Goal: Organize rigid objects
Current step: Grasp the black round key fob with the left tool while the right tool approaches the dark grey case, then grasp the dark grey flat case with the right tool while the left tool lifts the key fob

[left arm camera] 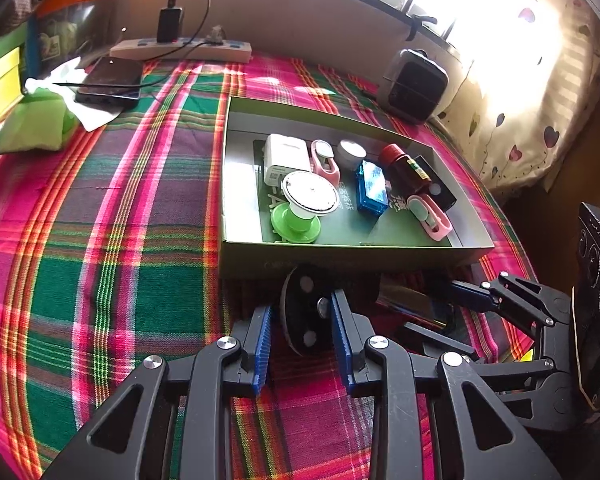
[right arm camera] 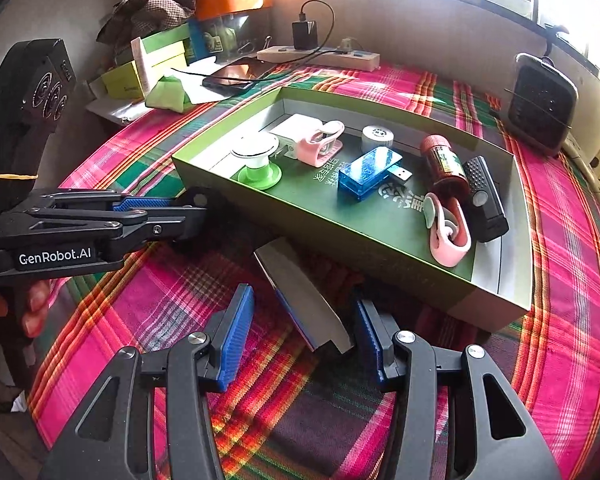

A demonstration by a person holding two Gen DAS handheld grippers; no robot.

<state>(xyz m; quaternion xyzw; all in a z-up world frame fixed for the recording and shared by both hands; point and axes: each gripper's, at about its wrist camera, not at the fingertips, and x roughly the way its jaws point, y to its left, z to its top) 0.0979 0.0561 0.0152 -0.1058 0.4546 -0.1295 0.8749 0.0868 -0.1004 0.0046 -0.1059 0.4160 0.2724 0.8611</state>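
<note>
A: left gripper looks clamped tight, its blue pads pressed in from both sides.

B: yep, and the right gripper has its jaws spread wide, low over the cloth.

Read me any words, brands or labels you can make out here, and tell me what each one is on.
"GenRobot.AI": white lettering on the side of the left gripper, seen from the right wrist.
White Chinese characters printed on the green box floor: partly covered, not readable.
Label on the red bottle: too small to read.
Print on the white charger: too blurred to read.
</note>
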